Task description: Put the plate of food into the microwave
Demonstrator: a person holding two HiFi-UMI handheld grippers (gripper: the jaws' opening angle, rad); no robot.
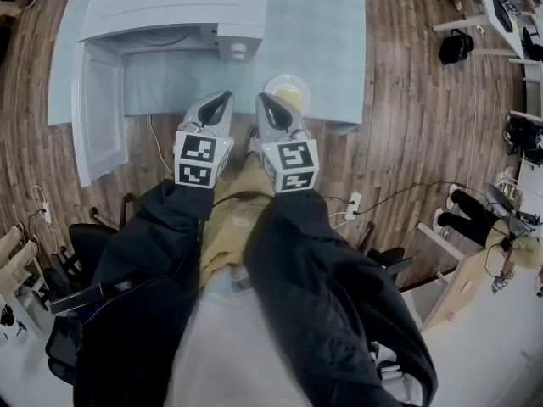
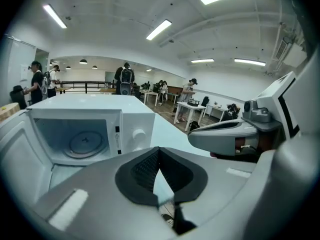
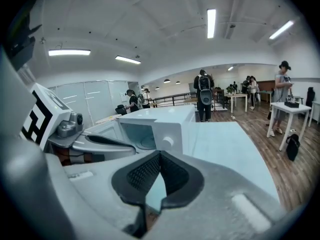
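Arms [image 1: 157, 261] stretched forward; left tool [image 1: 226, 97], right tool [image 1: 262, 97] side by side, closed

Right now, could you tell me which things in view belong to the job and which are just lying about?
Job: microwave, its open door, plate of food, light blue table.
Lying about: black bag, power strip, black office chair.

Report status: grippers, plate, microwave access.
Left gripper and right gripper shut, empty. Plate of food on table, ungrasped. Microwave door open, nothing blocking.
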